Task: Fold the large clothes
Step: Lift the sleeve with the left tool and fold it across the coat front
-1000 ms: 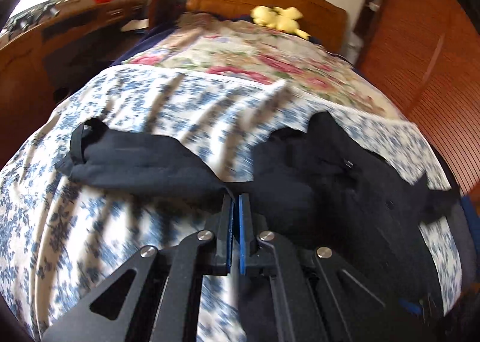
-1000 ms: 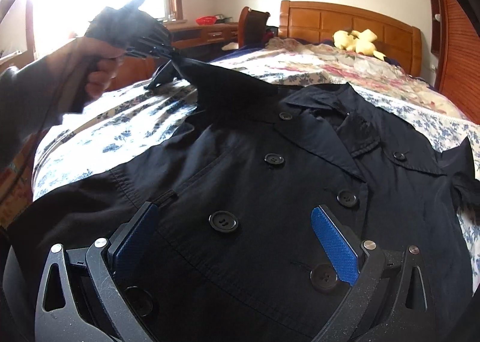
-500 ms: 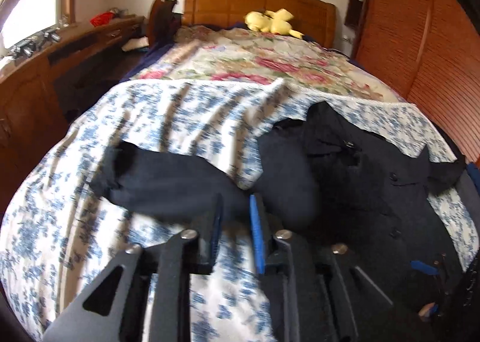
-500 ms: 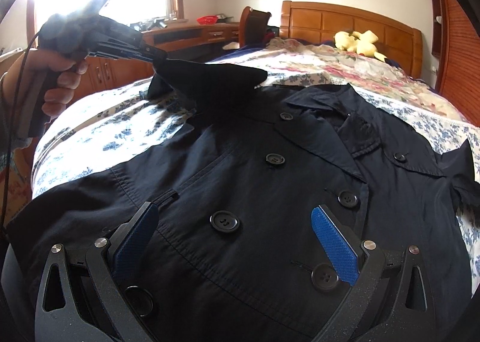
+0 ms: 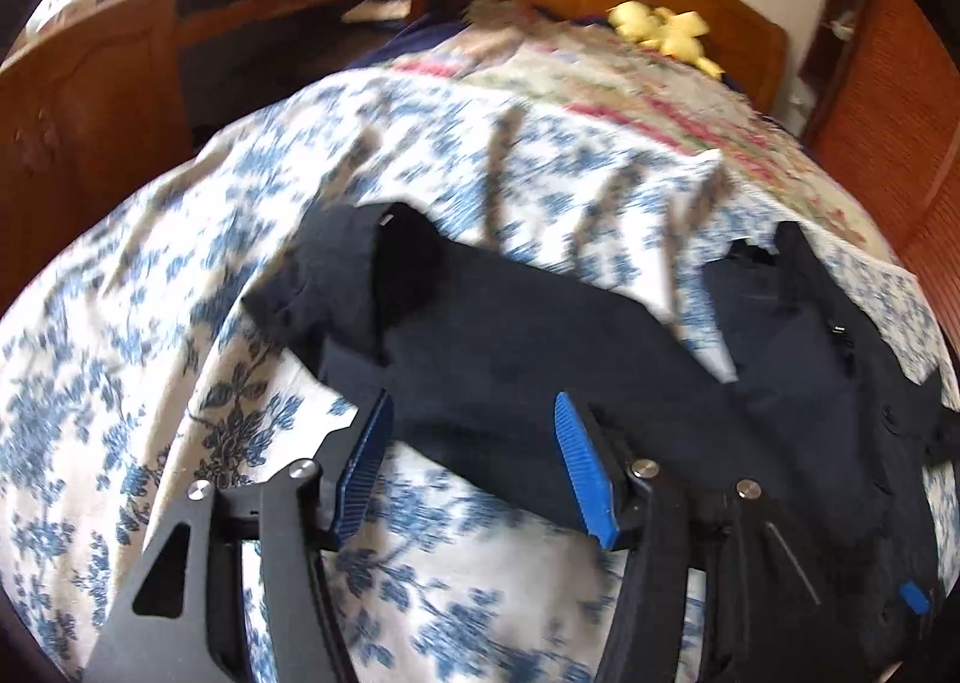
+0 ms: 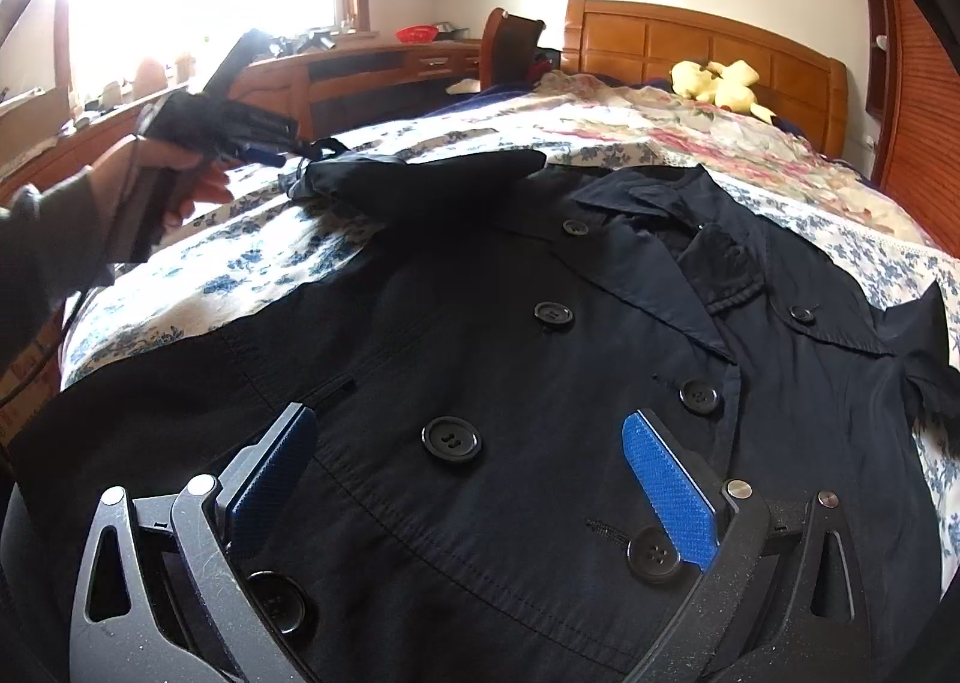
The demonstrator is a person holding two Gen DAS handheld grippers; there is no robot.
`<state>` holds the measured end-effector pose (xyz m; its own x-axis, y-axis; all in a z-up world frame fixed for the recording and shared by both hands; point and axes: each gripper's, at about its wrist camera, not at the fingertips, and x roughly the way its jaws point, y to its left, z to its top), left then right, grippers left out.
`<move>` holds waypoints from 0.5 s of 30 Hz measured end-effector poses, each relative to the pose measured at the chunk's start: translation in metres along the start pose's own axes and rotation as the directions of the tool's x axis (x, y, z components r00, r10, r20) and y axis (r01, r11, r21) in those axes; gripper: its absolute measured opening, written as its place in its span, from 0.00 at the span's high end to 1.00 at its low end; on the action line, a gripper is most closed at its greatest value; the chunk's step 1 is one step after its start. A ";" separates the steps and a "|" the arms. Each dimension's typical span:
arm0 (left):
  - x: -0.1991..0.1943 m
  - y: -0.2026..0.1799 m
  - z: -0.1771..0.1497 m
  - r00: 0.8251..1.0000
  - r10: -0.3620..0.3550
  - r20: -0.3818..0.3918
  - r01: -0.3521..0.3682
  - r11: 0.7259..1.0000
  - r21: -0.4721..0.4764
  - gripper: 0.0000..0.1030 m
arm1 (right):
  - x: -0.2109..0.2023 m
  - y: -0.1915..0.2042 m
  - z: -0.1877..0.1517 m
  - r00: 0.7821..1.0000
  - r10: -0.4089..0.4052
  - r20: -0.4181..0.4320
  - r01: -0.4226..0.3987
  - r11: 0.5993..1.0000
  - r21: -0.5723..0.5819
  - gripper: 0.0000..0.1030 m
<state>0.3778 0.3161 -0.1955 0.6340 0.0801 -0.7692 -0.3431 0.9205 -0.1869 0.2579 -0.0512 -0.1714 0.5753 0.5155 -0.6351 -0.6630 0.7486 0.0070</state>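
1. Letting go: left gripper (image 5: 474, 446) opening, jaws spreading, sleeve (image 5: 480, 335) dropped from its earlier pinch and now lying flat at centre frame, ready for folding inward.
2. Hovering wide and empty: right gripper (image 6: 468, 461), lower frame.
3. Lying face-up, buttoned, across the floral bedspread (image 6: 270, 263): dark coat (image 6: 540, 353) (collar toward upper right).

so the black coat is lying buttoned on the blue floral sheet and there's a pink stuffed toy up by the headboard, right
Not quite: the stuffed toy by the wooden headboard is yellow, not pink, as the right wrist view shows. The rest holds: the black double-breasted coat lies buttoned, front up, on the blue floral sheet.
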 end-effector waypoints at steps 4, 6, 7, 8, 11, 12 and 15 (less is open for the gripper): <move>0.031 0.015 -0.004 0.998 -0.015 -0.060 0.012 0.999 -0.051 0.46 | 0.000 0.001 0.000 1.000 0.001 -0.003 -0.001 1.000 -0.002 0.00; 0.041 0.018 -0.007 0.997 -0.034 -0.071 0.028 0.996 -0.080 0.46 | 0.001 0.001 0.001 1.000 0.003 -0.008 -0.003 1.000 -0.001 0.00; 0.043 0.018 -0.007 0.998 -0.029 -0.057 0.023 0.995 -0.092 0.47 | 0.002 0.001 0.001 1.000 0.005 -0.015 -0.005 1.000 -0.001 0.00; 0.044 0.018 -0.006 0.998 -0.027 -0.051 0.022 0.995 -0.102 0.47 | 0.003 0.001 0.001 1.000 0.006 -0.019 -0.006 1.000 0.000 0.00; 0.050 0.009 0.000 0.998 -0.003 -0.064 -0.002 0.997 -0.074 0.59 | 0.004 0.002 0.002 1.000 0.004 -0.013 -0.004 1.000 0.000 0.00; 0.051 0.004 0.002 0.998 0.007 -0.065 -0.011 0.999 -0.047 0.74 | 0.004 0.002 0.002 1.000 0.003 -0.013 -0.003 1.000 0.000 0.00; 0.043 -0.010 0.008 0.998 0.021 -0.059 -0.021 1.000 -0.002 0.97 | 0.006 0.001 0.002 1.000 0.002 -0.013 -0.002 1.000 0.001 0.00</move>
<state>0.4138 0.3136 -0.2217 0.5846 0.0763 -0.8077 -0.3579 0.9177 -0.1724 0.2615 -0.0466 -0.1740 0.5676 0.5117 -0.6449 -0.6639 0.7478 0.0090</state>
